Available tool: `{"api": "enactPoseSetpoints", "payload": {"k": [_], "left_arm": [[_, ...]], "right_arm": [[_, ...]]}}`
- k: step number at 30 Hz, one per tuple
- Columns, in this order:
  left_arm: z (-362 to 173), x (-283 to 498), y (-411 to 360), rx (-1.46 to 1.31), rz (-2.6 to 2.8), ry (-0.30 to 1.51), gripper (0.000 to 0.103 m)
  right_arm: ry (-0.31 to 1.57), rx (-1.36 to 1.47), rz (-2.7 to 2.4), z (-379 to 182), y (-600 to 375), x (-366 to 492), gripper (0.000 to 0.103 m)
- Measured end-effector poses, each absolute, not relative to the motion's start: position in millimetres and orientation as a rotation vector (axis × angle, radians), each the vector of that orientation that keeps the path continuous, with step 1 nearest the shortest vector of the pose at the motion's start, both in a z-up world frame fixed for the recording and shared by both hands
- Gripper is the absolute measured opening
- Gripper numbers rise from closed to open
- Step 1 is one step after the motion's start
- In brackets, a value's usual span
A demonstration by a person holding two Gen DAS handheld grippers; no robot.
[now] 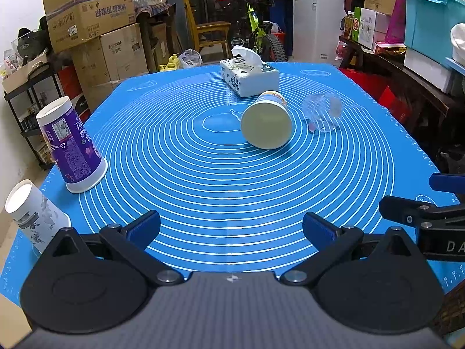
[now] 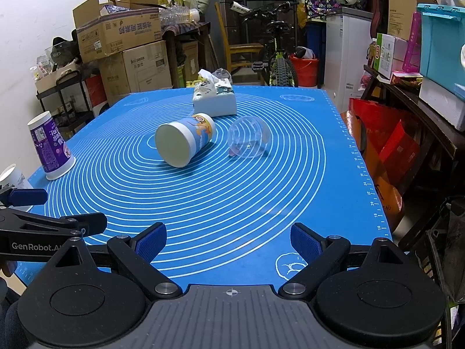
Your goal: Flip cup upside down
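Note:
A blue-and-white paper cup (image 1: 267,122) lies on its side mid-mat, its flat base toward me; it also shows in the right wrist view (image 2: 186,142). A clear plastic cup (image 1: 322,112) lies on its side just right of it, also in the right wrist view (image 2: 250,141). A purple cup (image 1: 71,145) and a white printed cup (image 1: 35,215) stand upside down at the left edge. My left gripper (image 1: 231,229) is open and empty over the near mat. My right gripper (image 2: 228,242) is open and empty too, well short of the cups.
A tissue box (image 1: 250,77) sits behind the lying cups on the blue mat (image 1: 203,189). Stacked cardboard boxes (image 1: 96,29), a bicycle (image 1: 255,29) and a shelf with a teal bin (image 1: 430,23) surround the table. The right gripper's arm (image 1: 421,212) shows at the left view's right edge.

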State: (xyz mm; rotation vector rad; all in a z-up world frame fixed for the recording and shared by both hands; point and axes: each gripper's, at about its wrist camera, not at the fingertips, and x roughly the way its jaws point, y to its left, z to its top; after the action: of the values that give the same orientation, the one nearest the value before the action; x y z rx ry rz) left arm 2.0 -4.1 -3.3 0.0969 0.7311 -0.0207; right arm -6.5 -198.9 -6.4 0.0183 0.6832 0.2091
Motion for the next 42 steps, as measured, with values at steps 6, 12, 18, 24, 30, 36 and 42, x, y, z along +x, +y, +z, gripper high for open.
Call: {"api": "enactPoseSetpoints", "payload": {"k": [6,12,18,24,30,36,42], "left_arm": [[-3.0,1.9,-3.7,0.097,-0.020,0.730,0.103],[-3.0,1.8,-3.9,0.098,-0.019,0.730,0.103],[-2.9,2.1,-3.7,0.099,-0.018,0.730,0.103],[-2.8,2.4,-3.0,0.099,-0.018,0.730,0.103],[-2.8,2.5,-3.3,0.100,-0.018,0.731,0.103],[-3.4,3.9,-2.3,0.102,-0.013,0.735,0.103],[-4.9,4.7,-3.8,0.111,-0.016,0.735,0.103]], "right_arm": [[0.688,0.019,0.211,-8.7,-202.4,-5.2,0.093],[0.691,0.020,0.211,-9.4,-202.7,-5.2,0.093],[0.692,0.020,0.211,-9.3,-202.8,-5.0,0.093],[0.691,0.020,0.211,-9.6,-203.0,-5.0,0.093],[0.692,0.020,0.211,-9.3,-202.8,-4.9,0.093],[0.692,0.020,0.211,-9.4,-203.0,-4.7,0.093],[0.692,0.020,0.211,-9.6,-203.2,-4.5,0.093]]}}
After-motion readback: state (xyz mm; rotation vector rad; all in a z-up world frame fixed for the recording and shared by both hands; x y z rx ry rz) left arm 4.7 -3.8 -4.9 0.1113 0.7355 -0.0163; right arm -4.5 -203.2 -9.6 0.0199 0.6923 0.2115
